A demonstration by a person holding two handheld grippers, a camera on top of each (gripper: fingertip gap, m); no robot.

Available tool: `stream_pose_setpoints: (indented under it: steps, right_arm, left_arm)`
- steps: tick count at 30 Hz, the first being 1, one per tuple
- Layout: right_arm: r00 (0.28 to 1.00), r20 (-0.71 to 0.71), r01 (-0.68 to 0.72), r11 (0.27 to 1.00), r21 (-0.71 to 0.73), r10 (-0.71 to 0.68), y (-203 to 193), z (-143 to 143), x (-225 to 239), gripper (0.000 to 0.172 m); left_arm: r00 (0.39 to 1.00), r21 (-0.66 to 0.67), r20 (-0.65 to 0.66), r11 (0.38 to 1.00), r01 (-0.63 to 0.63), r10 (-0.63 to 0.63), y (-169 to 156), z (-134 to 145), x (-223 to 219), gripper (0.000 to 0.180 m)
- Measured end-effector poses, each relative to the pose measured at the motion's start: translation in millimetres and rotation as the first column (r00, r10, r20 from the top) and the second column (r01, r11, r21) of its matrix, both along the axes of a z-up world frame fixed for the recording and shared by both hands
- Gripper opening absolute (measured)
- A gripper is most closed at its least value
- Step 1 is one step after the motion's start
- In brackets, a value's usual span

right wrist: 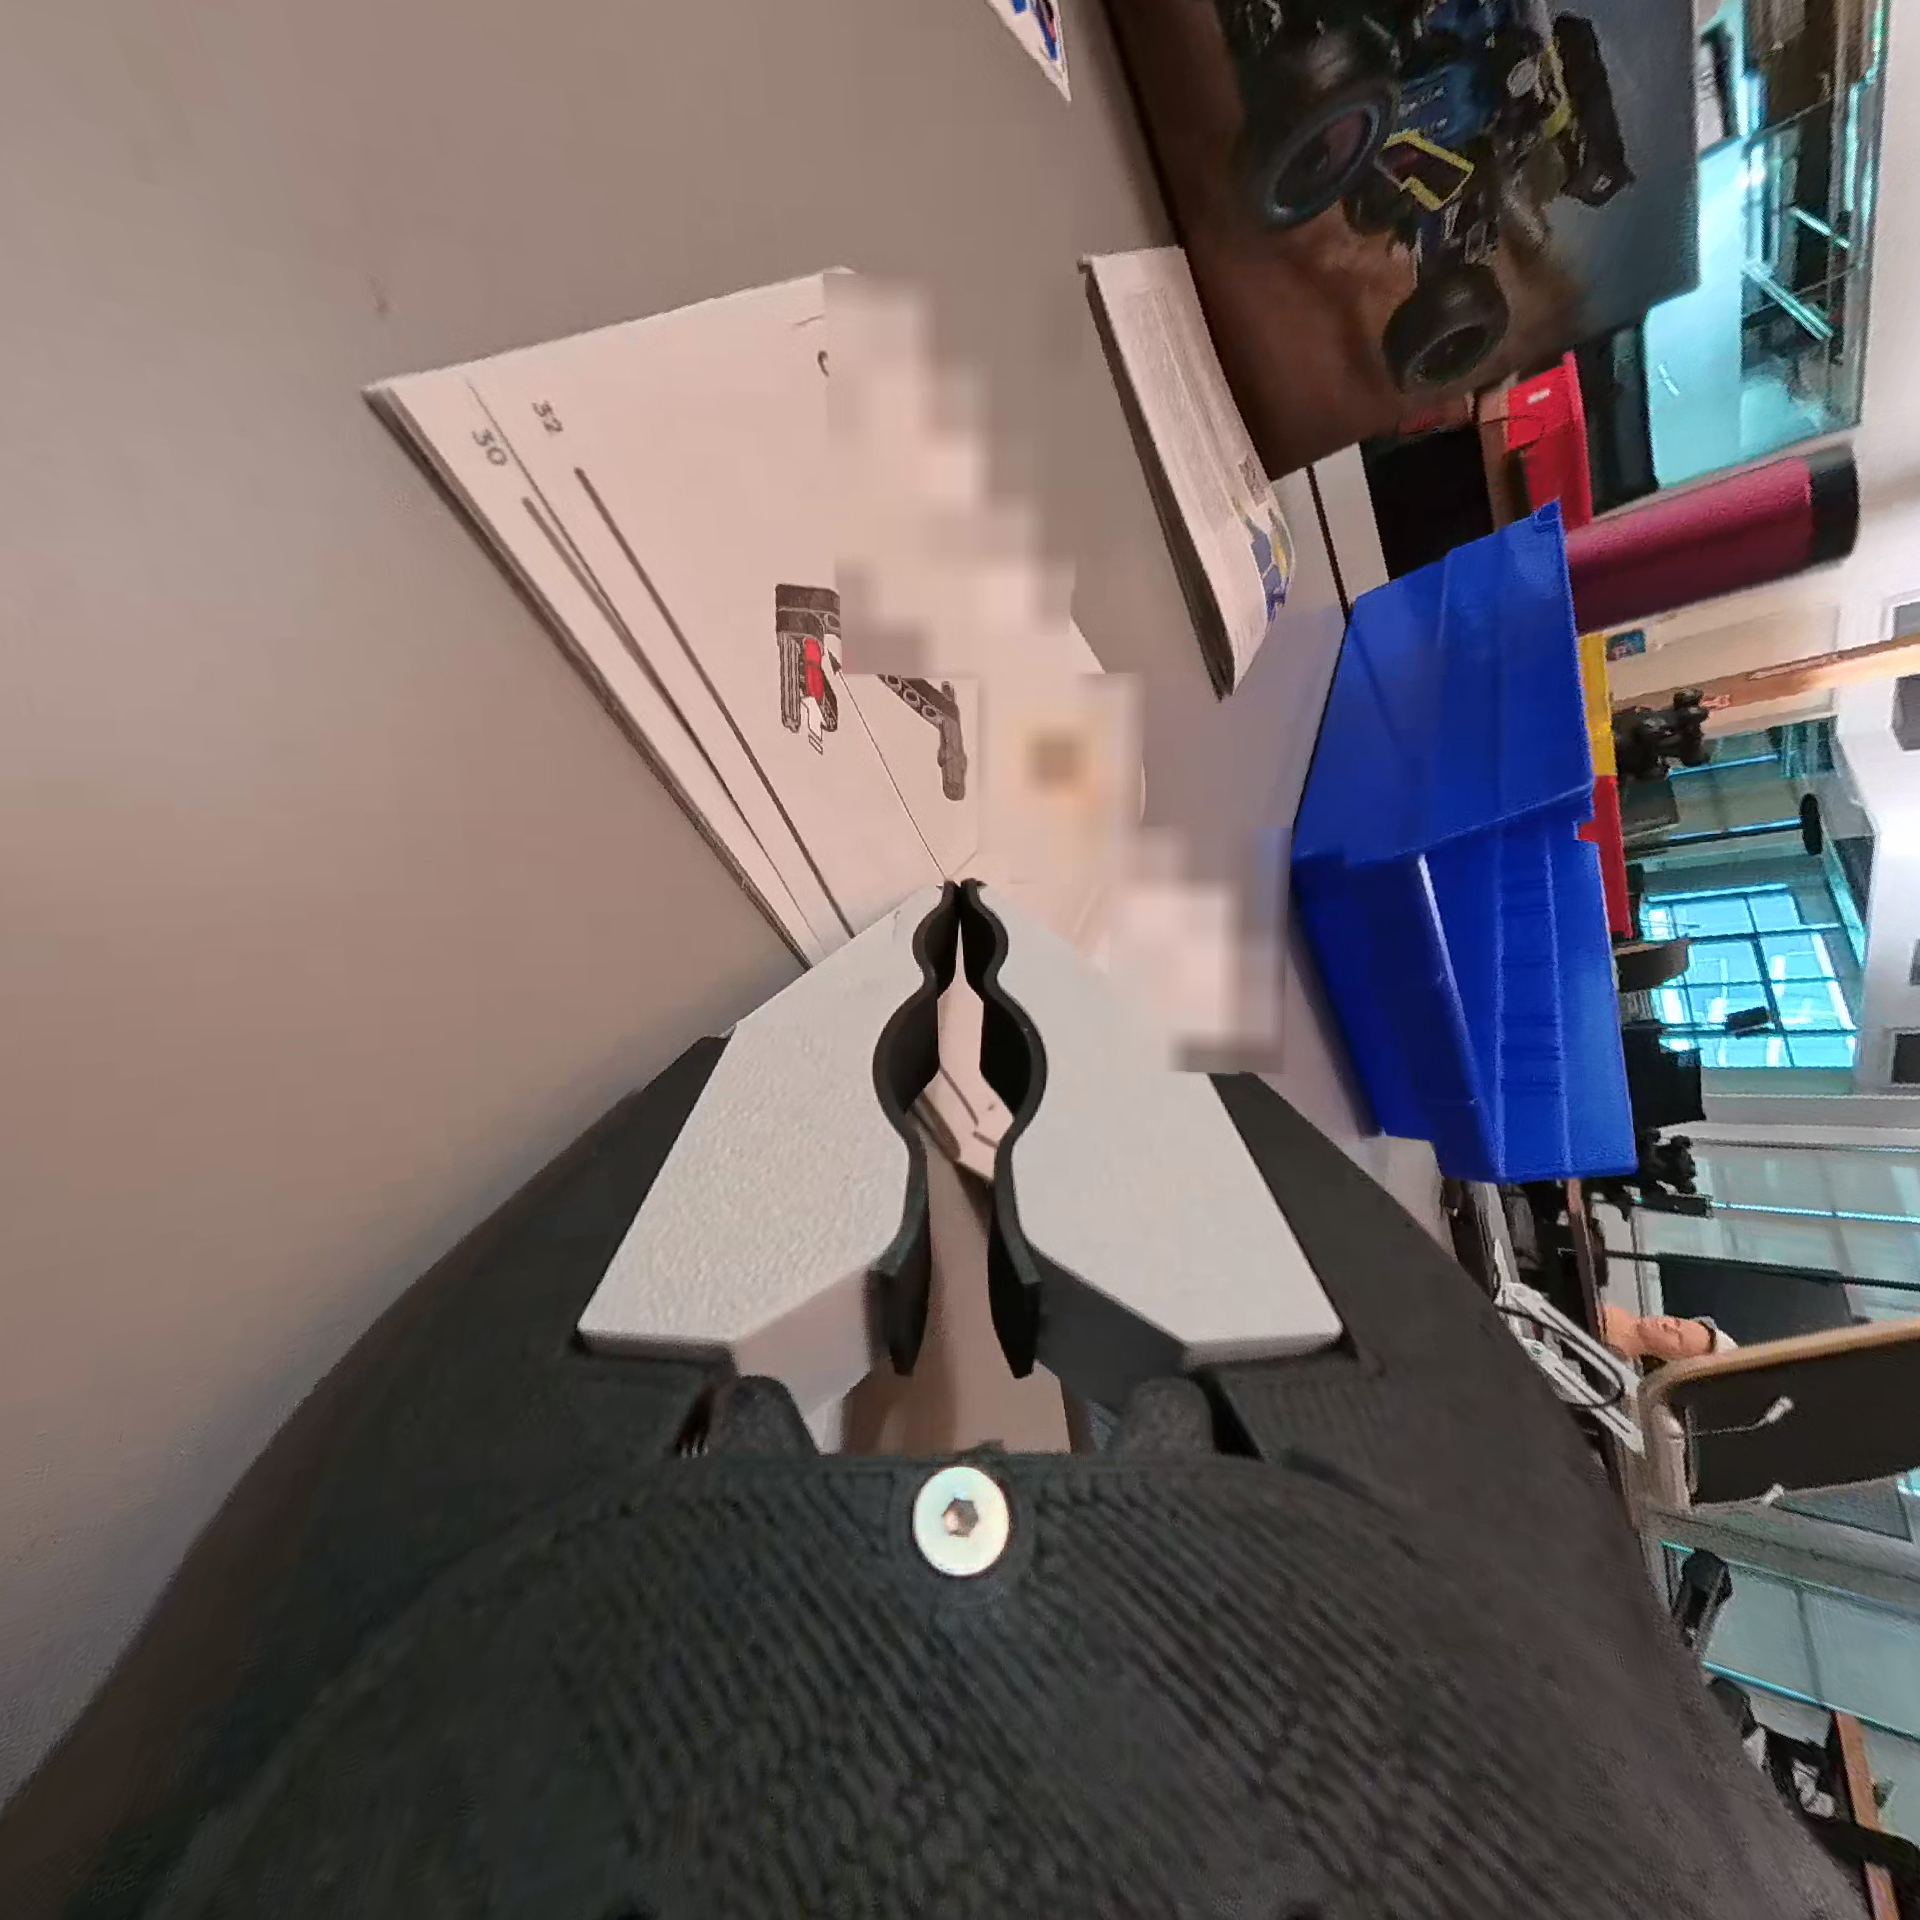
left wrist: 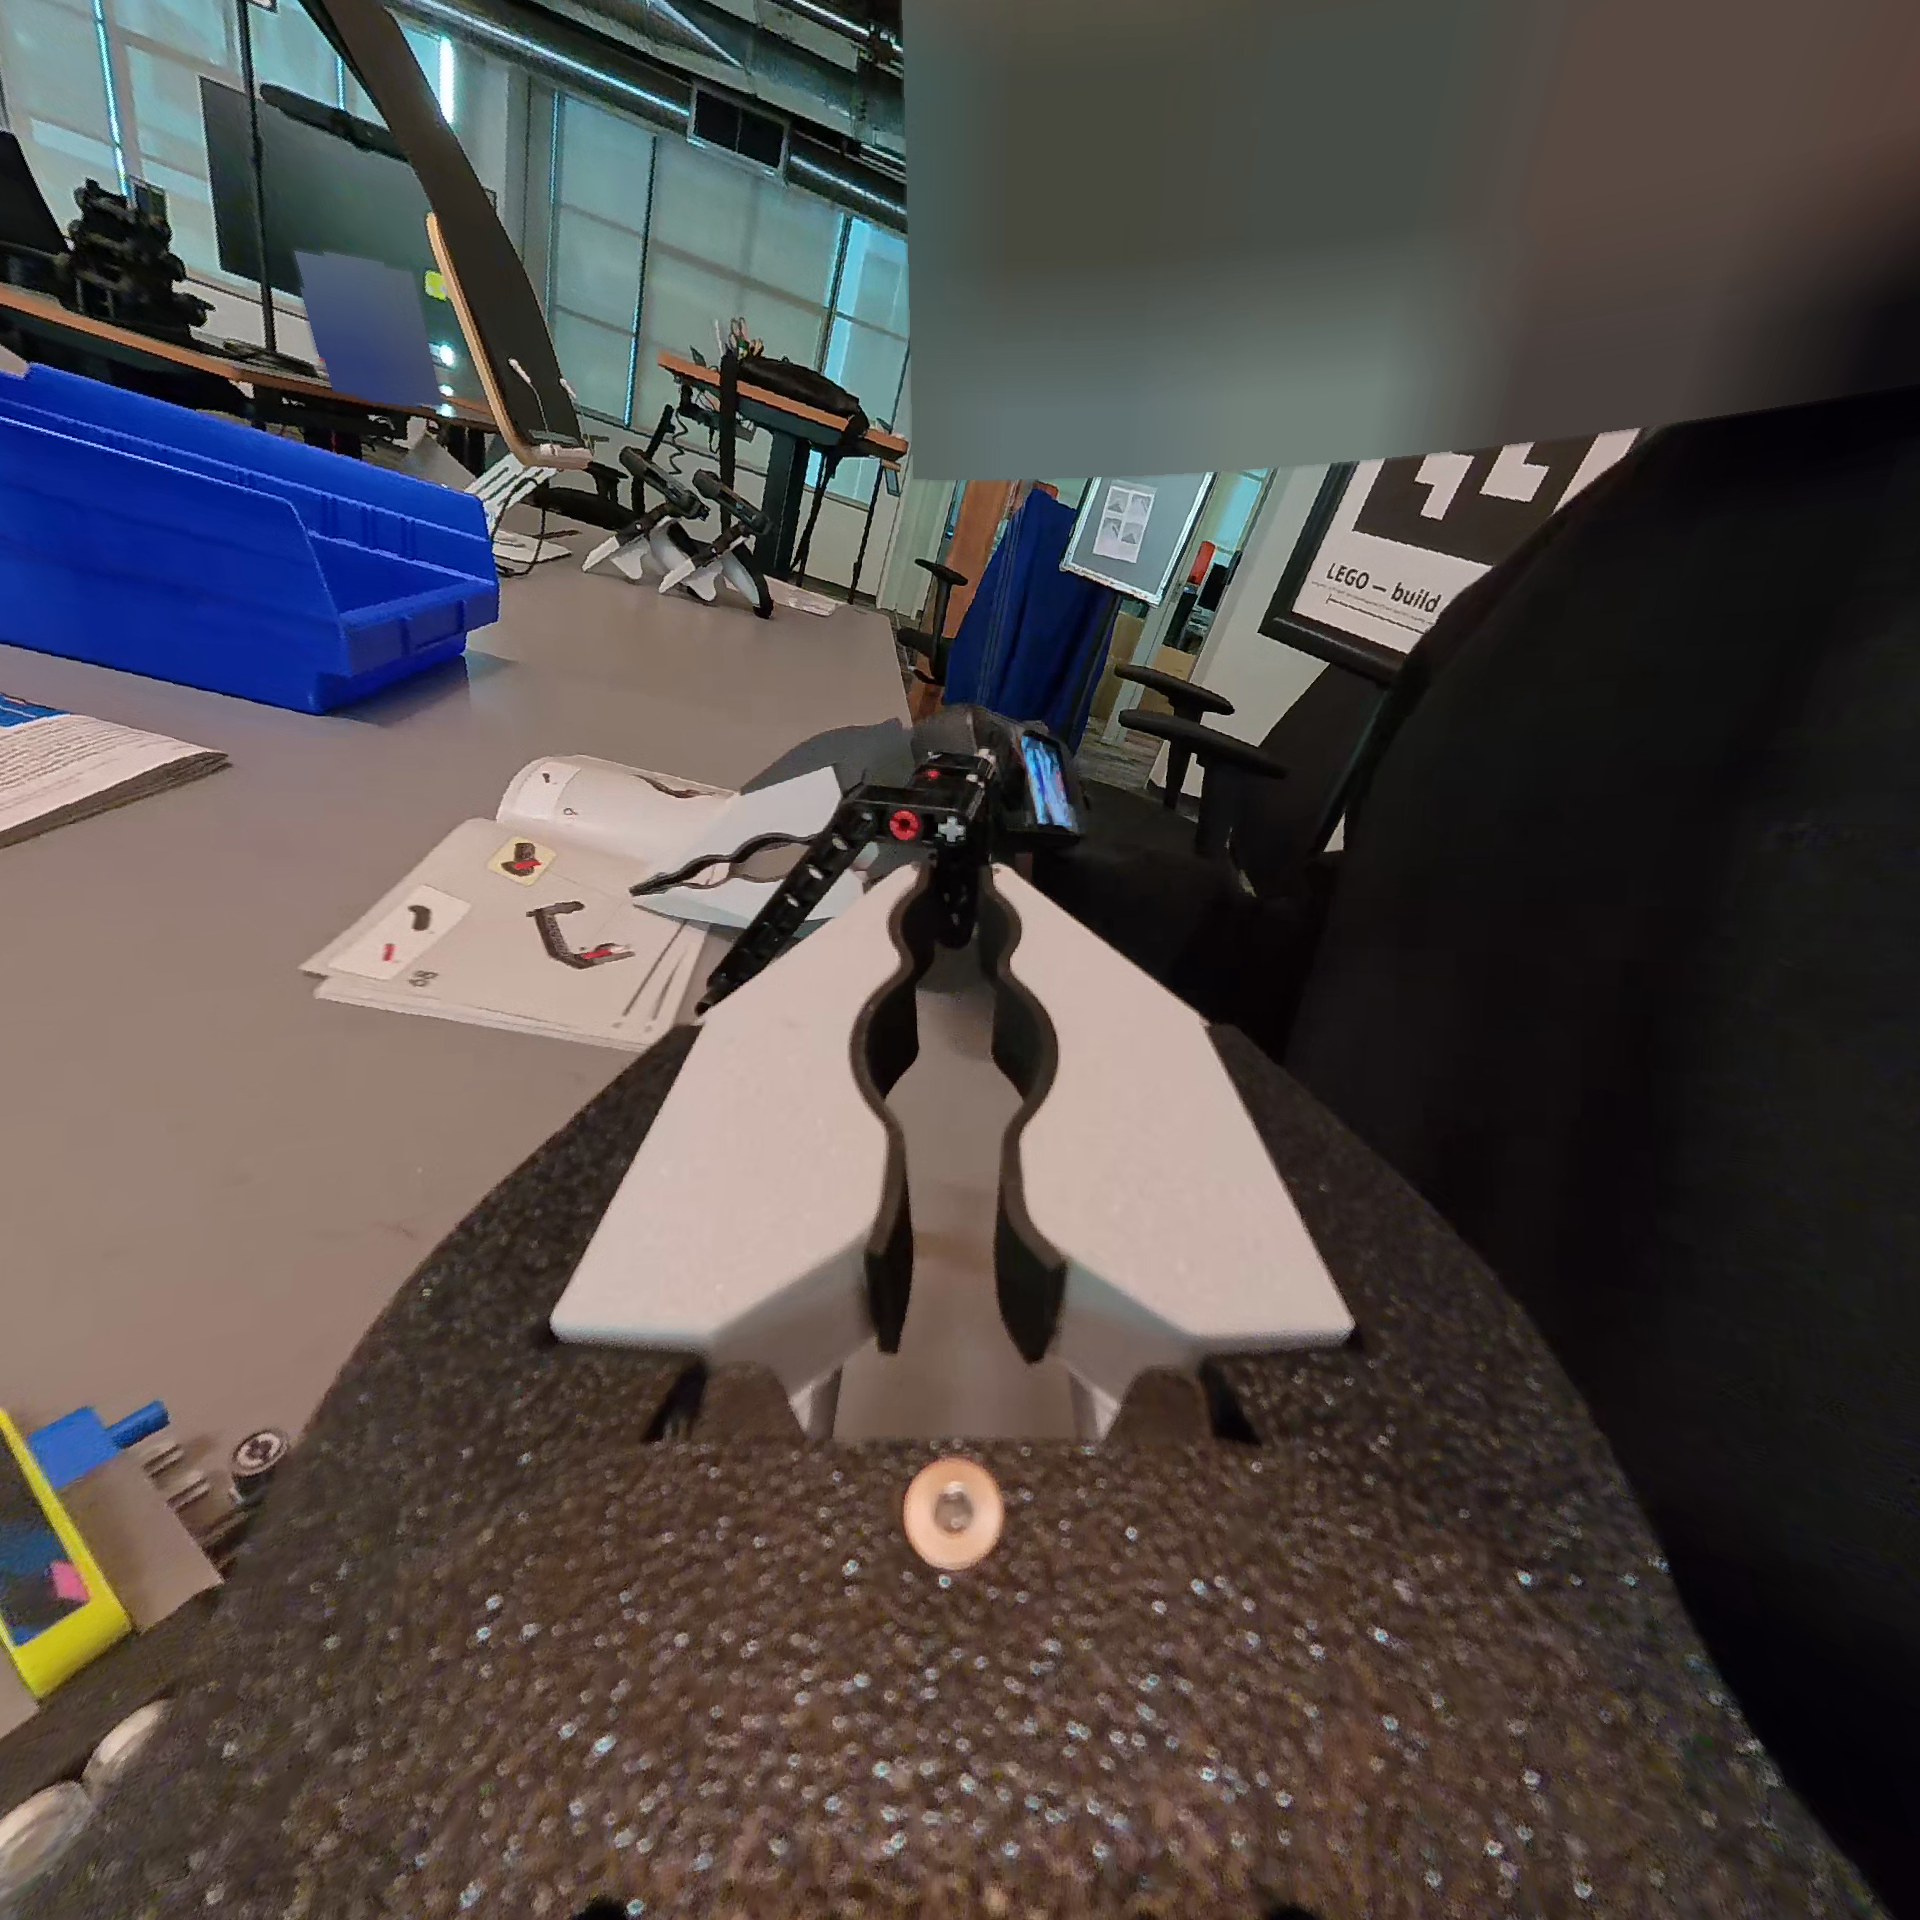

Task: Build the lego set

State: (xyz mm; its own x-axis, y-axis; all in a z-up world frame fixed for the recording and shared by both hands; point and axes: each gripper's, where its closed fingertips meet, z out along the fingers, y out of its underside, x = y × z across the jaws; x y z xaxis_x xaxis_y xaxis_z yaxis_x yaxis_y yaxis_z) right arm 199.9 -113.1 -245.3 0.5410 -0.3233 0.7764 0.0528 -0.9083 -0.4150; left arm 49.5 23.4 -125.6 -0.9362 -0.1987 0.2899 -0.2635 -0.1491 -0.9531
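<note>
Left claw (left wrist: 951, 914) is pinching the lower stem of a black toy-brick beam assembly with a red pin (left wrist: 914, 821), lifted above the grey surface (left wrist: 312, 1143). Right claw (right wrist: 961, 894), fingertips meeting on nothing, is hovering over the open white instruction booklet (right wrist: 665, 582) just ahead.

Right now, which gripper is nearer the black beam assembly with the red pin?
Left. The left gripper grips the black beam assembly at its fingertips. The right gripper, shut and empty-looking, sits just beside it, over the open booklet.
</note>
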Motion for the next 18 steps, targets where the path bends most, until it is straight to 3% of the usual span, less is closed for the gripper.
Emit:
stream_pose_setpoints:
  steps: [9,13,18]
  right_arm:
    - [0.998,0.024,-0.06,0.998,0.016,0.06,36.2,8.5,-5.4,0.0]
    - [0.996,0.072,0.055,0.998,0.022,-0.057,-7.7,31.7,1.8,0.0]
    - [0.981,0.024,0.196,0.976,-0.091,-0.195,-54.8,9.2,16.0,0.0]
  left_arm:
    - [1.0,-0.002,0.001,1.0,-0.011,0.011,3.1,0.5,0.8,0.004]
    - [1.0,-0.003,0.002,1.0,-0.01,0.01,3.3,0.3,0.7,0.004]
    - [1.0,-0.005,-0.001,1.0,-0.005,0.005,2.2,-0.4,1.1,0.004]
